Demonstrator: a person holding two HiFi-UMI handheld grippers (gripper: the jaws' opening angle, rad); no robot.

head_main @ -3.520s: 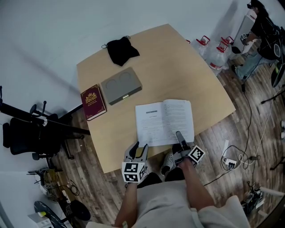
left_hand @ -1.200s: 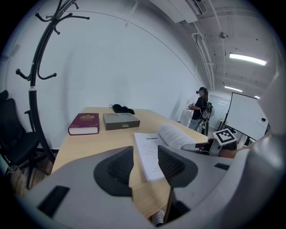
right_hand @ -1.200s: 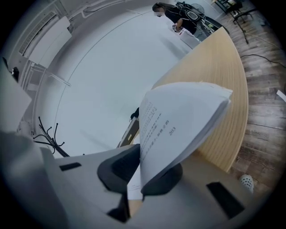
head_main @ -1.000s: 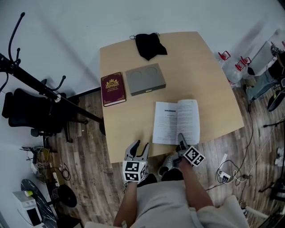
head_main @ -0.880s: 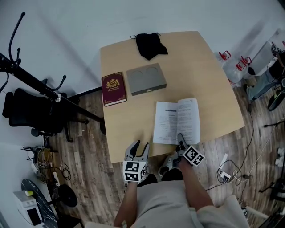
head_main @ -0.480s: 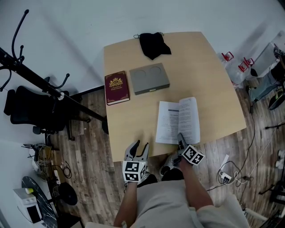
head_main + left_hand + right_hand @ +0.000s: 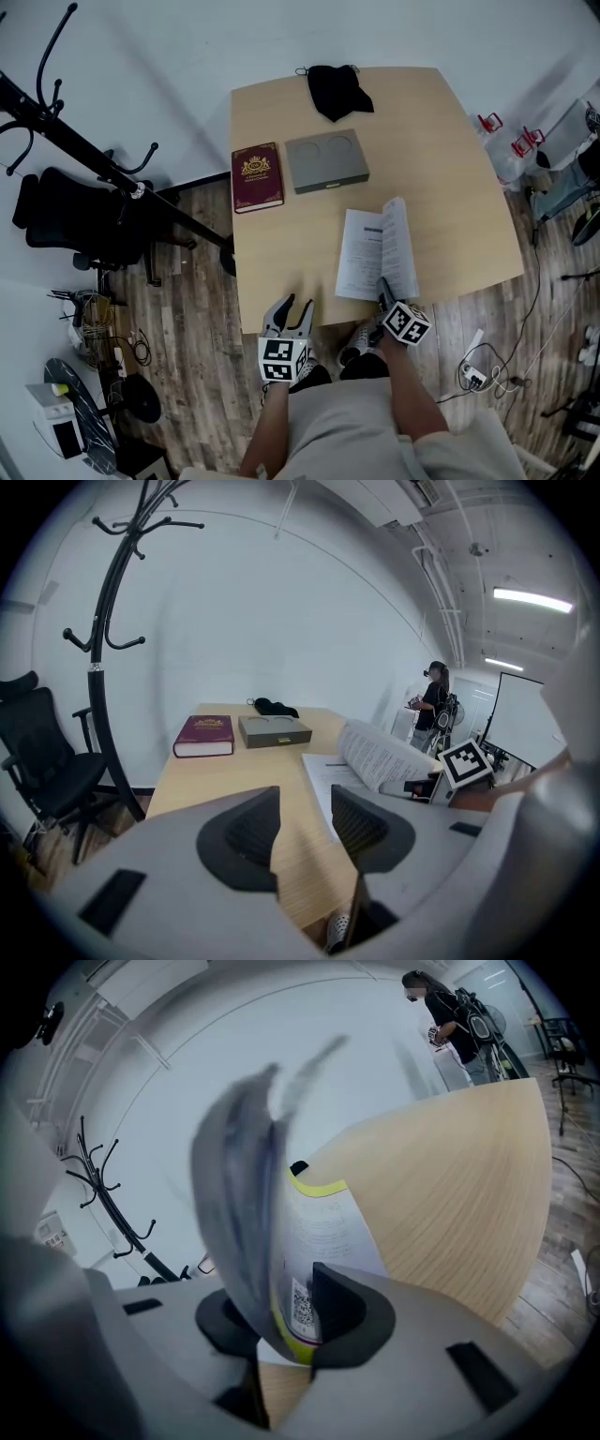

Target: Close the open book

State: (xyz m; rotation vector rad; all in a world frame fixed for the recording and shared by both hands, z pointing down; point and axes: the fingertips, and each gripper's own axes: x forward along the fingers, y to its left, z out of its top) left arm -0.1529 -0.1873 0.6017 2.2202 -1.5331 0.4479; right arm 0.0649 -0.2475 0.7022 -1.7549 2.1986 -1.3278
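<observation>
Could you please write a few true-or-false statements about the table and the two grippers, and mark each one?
1. The left gripper has its jaws apart with nothing between them. True.
2. The open book lies flat on the table. False: its right half is raised off the table.
3. The red book lies beside the grey box. True.
4. The right gripper has nothing between its jaws. False: the book's raised half stands between them, and the jaws have just been opening.
5. The black cloth lies on the grey box. False: it lies on the table near the far edge, apart from the box.
</observation>
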